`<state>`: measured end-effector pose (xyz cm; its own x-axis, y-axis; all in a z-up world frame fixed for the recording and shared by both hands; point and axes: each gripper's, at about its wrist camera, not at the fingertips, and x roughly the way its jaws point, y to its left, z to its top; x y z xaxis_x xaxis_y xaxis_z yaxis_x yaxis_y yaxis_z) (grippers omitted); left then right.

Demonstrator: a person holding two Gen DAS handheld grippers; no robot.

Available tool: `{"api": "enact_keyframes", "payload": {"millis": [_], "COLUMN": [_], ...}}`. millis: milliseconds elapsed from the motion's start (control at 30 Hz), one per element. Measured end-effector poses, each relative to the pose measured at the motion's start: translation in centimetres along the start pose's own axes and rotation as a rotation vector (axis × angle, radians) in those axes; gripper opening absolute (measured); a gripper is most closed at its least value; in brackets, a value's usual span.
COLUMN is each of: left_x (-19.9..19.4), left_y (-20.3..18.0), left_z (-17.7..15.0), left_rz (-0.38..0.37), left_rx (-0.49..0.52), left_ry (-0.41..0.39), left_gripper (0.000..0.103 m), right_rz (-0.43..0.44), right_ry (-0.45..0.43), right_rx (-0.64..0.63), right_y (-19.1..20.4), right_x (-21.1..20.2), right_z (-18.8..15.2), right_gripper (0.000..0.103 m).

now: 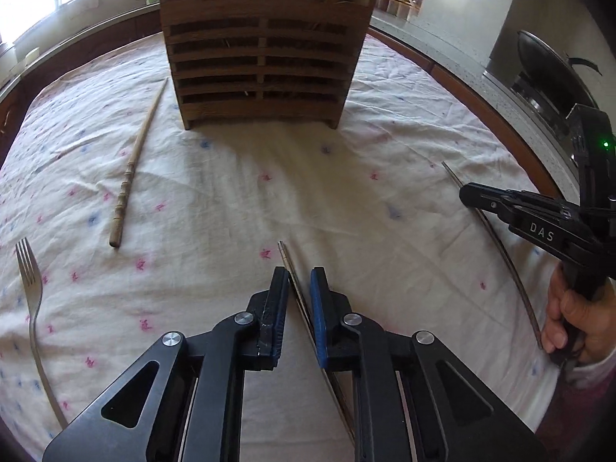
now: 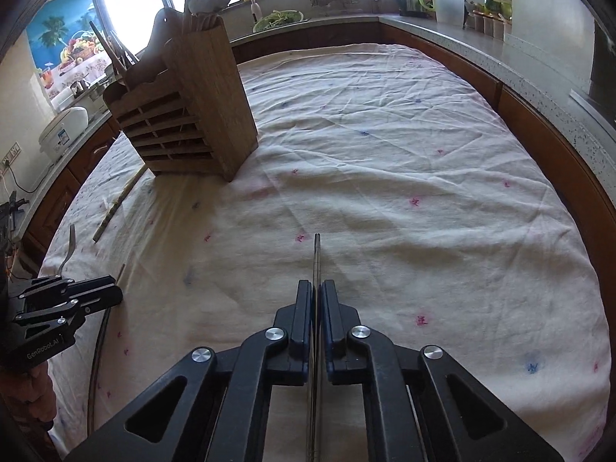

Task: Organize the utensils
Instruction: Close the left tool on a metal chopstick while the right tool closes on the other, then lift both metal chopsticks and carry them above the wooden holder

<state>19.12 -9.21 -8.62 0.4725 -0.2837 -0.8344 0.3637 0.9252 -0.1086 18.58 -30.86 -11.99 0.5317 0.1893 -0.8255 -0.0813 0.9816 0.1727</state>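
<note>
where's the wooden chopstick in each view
Left wrist view: the wooden chopstick lies on the tablecloth at left centre, slanting from the wooden utensil holder down towards the fork.
Right wrist view: the wooden chopstick is at far left, mid-height, running down-left from the holder's base.
Shared landmark: the slatted wooden utensil holder, with the chopstick beside its base.

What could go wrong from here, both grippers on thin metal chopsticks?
1. The left gripper has its metal chopstick lying slanted between the pads, with a visible gap at one pad; it may pivot or slip on lifting.
2. The right gripper pinches its chopstick with a long end sticking out, so it could swing.
3. The wooden holder is already crowded with utensils, so inserting could jam or nudge it.
</note>
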Motion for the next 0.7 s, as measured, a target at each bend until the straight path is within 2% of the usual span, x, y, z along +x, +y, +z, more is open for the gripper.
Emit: {"api": "enact_keyframes", "payload": {"millis": [200, 400, 467, 500, 700], "left_x": [0.1, 0.8, 1.0, 1.0, -0.1], "left_y": [0.5, -0.4, -0.8, -0.9, -0.3], "left_z": [0.4, 1.2, 1.3, 1.3, 0.9], "left_rz": [0.000, 0.044, 0.055, 0.061, 0.008], "left_rx": [-0.042, -0.008, 0.018, 0.025, 0.009], "left_ry": [0.019, 0.019, 0.013, 0.009, -0.009], "left_gripper": [0.012, 0.012, 0.011, 0.007, 0.003], "right_rz": [0.003, -0.011, -0.010, -0.010, 0.024], "right_ry": [0.019, 0.030, 0.025, 0.023, -0.005], "right_rx": [-0.014, -0.043, -0.050, -0.050, -0.027], "right_y": [0.2, 1.0, 1.1, 1.1, 1.2], "right_x": [0.2, 1.2, 1.3, 1.3, -0.1], "right_z": [0.5, 1.4, 1.5, 1.5, 1.2], "right_gripper": [0.007, 0.008, 0.007, 0.006, 0.005]}}
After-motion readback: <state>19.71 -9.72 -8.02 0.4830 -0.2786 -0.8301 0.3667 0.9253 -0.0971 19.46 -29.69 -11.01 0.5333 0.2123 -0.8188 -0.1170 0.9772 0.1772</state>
